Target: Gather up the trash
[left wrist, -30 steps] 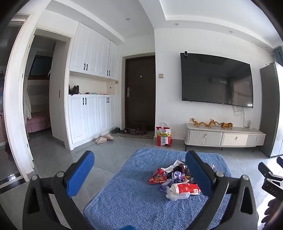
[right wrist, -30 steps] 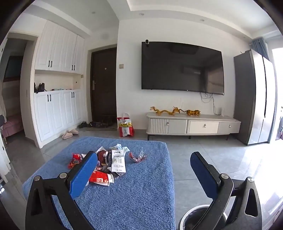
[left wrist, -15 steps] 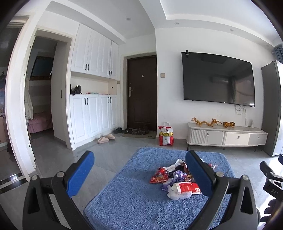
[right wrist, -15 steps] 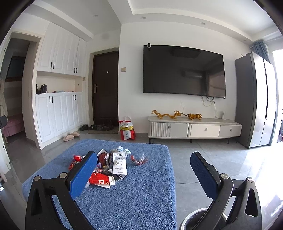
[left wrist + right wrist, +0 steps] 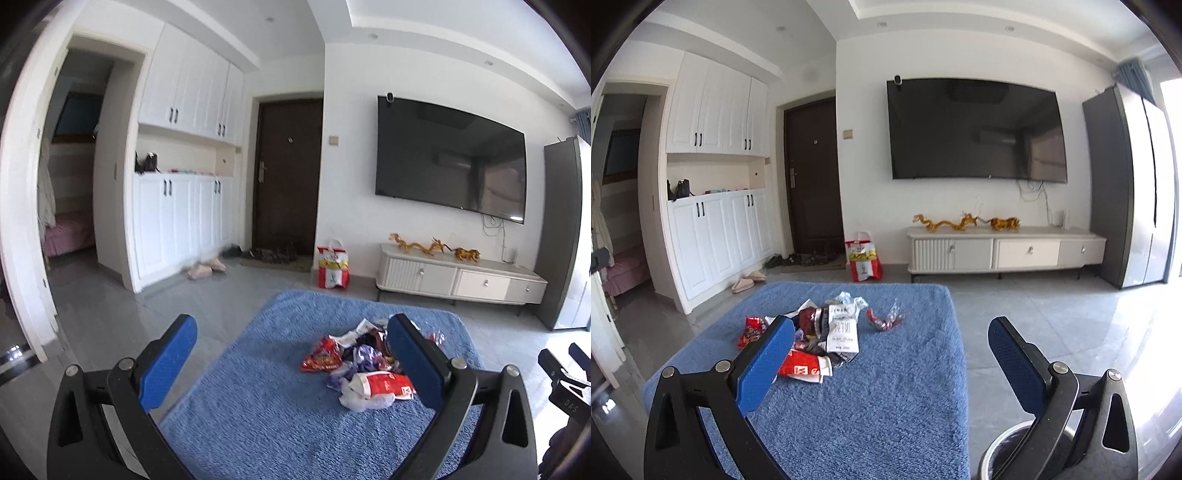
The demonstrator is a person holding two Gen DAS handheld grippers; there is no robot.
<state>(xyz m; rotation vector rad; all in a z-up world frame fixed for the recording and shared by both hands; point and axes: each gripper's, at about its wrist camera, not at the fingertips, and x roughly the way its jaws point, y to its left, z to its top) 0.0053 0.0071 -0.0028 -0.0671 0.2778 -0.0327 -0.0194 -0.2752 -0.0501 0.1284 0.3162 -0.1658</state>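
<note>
A pile of snack wrappers [image 5: 364, 363] lies on a blue plush-covered table [image 5: 280, 417]; it also shows in the right wrist view [image 5: 820, 339]. It holds a red chip bag [image 5: 320, 356], a red-and-white packet [image 5: 803, 367], a white printed packet [image 5: 843, 328] and a clear red wrapper [image 5: 884, 320] set apart. My left gripper [image 5: 291, 354] is open and empty, short of the pile. My right gripper [image 5: 892, 352] is open and empty, to the right of the pile. A round bin's rim [image 5: 1008, 446] shows under the right gripper's fingers.
The blue table [image 5: 886, 406] stands on a grey tiled floor [image 5: 1034, 317]. Beyond are a white TV cabinet [image 5: 1004, 253], a wall TV, a dark door, a red shopping bag [image 5: 863, 258] and slippers [image 5: 748, 281]. The right gripper's body shows at the left view's edge [image 5: 565, 391].
Both views have tilted up and shifted a little, so the wrapper pile sits slightly lower in frame. Both grippers stay open and empty.
</note>
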